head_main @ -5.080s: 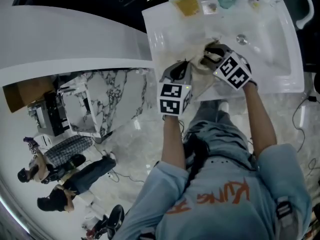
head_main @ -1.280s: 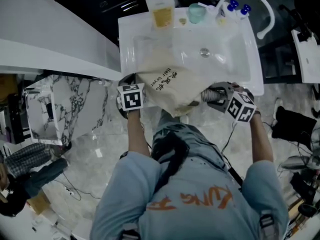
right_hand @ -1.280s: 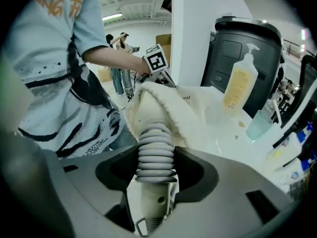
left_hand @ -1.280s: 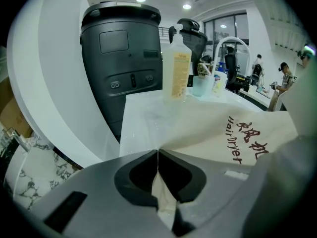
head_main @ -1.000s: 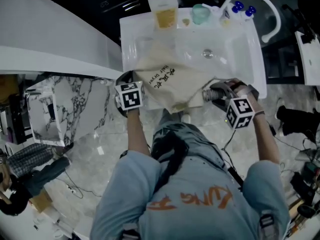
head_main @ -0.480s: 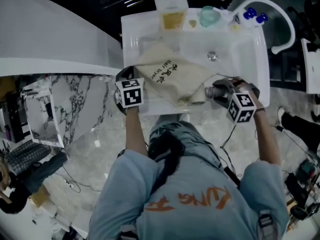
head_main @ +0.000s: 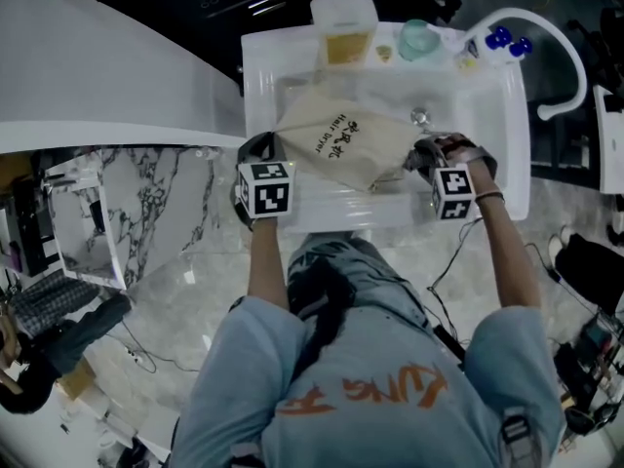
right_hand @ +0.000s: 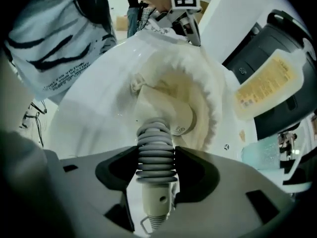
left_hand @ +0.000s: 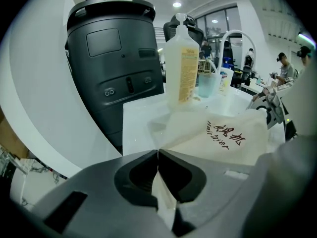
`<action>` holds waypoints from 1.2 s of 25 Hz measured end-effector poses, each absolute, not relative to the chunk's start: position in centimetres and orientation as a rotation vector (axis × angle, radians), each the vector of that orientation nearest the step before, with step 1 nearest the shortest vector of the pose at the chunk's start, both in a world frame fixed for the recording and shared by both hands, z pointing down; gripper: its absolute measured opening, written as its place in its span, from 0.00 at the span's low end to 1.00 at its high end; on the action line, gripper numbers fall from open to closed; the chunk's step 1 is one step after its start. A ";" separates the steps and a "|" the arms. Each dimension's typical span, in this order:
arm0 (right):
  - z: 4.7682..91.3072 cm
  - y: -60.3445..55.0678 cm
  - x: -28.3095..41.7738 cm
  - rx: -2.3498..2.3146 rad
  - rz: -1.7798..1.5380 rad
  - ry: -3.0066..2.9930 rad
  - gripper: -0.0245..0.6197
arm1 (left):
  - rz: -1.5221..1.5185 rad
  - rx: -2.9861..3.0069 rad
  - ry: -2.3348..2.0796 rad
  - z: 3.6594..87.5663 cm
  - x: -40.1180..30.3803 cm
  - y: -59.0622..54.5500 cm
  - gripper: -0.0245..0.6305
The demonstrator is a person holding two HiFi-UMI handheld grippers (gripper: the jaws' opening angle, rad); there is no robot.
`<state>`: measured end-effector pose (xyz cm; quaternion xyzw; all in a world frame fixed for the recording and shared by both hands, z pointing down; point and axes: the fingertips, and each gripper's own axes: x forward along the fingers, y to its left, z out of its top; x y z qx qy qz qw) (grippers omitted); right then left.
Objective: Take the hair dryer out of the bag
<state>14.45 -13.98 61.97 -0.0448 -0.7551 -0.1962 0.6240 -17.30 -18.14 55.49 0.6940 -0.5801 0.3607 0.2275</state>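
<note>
The bag lay in the white sink. The left gripper pinched the bag's edge tight. The right gripper squeezed the grey ribbed end of the hair dryer, whose round body sat inside the bag's open mouth. A bottle held yellow soap.

The cloth bag, which overhung the sink at its front rim, now lies within the basin. The right gripper, gripping the hair dryer, has moved from below that rim up over it, mid-right of frame.
</note>
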 end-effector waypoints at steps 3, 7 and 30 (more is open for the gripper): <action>63.2 -14.7 14.6 -0.119 -0.534 -1.694 0.40 | 0.991 1.919 -1.599 55.3 -17.4 -18.3 0.05; 65.0 -15.0 15.0 -0.091 -0.516 -1.686 0.41 | 0.988 1.938 -1.598 55.3 -17.3 -18.6 0.05; 56.7 -15.3 16.9 0.761 -0.031 -2.039 0.30 | 0.820 2.102 -1.653 48.1 -14.7 -17.3 0.05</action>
